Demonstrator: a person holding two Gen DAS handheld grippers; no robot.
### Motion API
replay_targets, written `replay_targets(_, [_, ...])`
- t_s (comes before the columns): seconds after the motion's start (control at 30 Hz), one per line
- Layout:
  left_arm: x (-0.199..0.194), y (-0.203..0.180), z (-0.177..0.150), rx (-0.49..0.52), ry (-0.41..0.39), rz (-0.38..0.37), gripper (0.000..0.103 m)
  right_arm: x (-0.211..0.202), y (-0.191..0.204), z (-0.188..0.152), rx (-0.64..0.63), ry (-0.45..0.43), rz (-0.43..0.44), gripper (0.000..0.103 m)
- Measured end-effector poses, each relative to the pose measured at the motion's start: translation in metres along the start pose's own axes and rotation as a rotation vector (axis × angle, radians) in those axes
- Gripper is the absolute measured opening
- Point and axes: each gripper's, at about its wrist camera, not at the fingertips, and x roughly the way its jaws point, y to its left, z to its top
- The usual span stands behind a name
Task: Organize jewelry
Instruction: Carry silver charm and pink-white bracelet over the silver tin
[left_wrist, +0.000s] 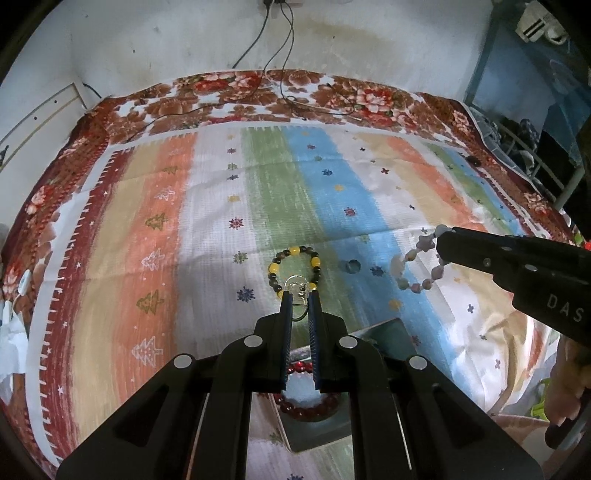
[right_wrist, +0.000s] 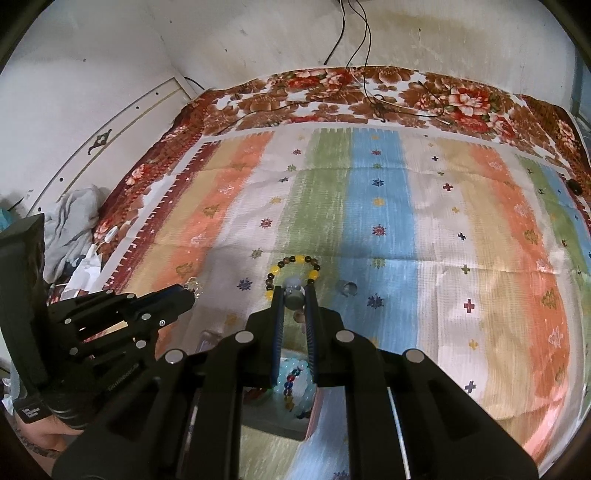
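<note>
My left gripper (left_wrist: 299, 297) is shut on a small clear glassy pendant (left_wrist: 296, 287), and a thin dark loop hangs below its tips. Just beyond it a yellow-and-brown bead bracelet (left_wrist: 295, 267) lies flat on the striped cloth (left_wrist: 207, 229). From the right, my right gripper (left_wrist: 441, 236) is shut on a pastel star-bead bracelet (left_wrist: 417, 273) that dangles in the air. In the right wrist view the right gripper (right_wrist: 294, 293) pinches a grey-blue bead (right_wrist: 293, 286). There the left gripper (right_wrist: 192, 291) comes in from the left. Under both grippers a grey organizer tray (left_wrist: 388, 332) holds a red bead bracelet (left_wrist: 310, 404) and a pale blue bracelet (right_wrist: 297, 384).
A small clear ring (left_wrist: 351, 266) lies on the blue stripe right of the yellow bracelet. Black cables (left_wrist: 288, 92) trail over the floral blanket at the back. Crumpled clothes (right_wrist: 70, 221) lie at the left edge, and a blue metal frame (left_wrist: 491, 70) stands at the right.
</note>
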Motion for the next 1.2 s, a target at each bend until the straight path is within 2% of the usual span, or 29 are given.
replay_targets(0.37, [-0.018,-0.011,-0.016,0.022,-0.020,-0.022,0.008,-0.025,0.006,-0.017,0.007,-0.032,0.025,0.012])
replay_targets(1.2, [-0.036,-0.013,-0.051,0.005,-0.018,-0.036,0.009,-0.038,0.036,-0.060,-0.061,-0.008,0.018,0.012])
